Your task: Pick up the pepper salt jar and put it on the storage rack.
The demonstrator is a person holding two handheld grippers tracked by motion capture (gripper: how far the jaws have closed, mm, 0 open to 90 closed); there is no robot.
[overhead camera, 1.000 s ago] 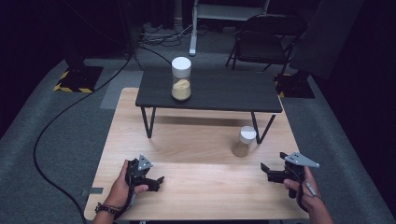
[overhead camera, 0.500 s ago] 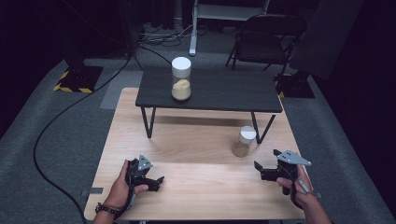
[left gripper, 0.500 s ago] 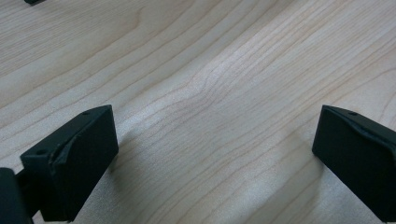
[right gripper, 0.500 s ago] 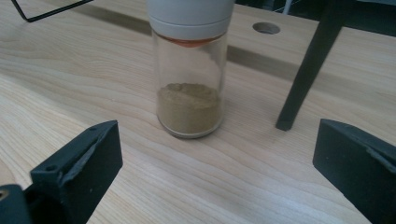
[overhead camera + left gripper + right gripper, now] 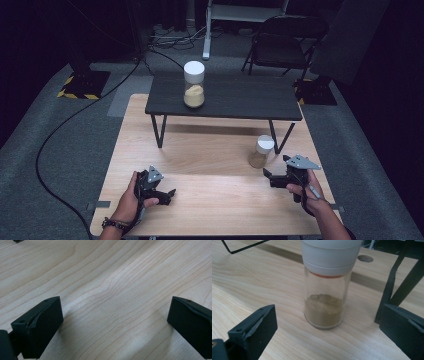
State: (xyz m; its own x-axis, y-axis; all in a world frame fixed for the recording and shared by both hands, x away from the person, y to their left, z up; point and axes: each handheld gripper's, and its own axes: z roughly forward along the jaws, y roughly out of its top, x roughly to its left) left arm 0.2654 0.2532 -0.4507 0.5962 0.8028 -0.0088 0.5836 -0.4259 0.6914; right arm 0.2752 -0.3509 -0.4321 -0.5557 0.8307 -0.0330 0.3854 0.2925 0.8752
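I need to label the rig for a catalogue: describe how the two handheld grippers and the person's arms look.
The left gripper and the right gripper are black, each with two blocky, wedge-shaped black jaws and a grey three-cornered plate on top. The forearms are bare, with no sleeves in sight. A dark beaded bracelet sits on the left wrist.

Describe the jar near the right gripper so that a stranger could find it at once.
On the wooden table, look beside the right leg of the small black table. The jar stands upright there, before the open right gripper. Unlike the bigger jar on the black table, it is small and stands lower.
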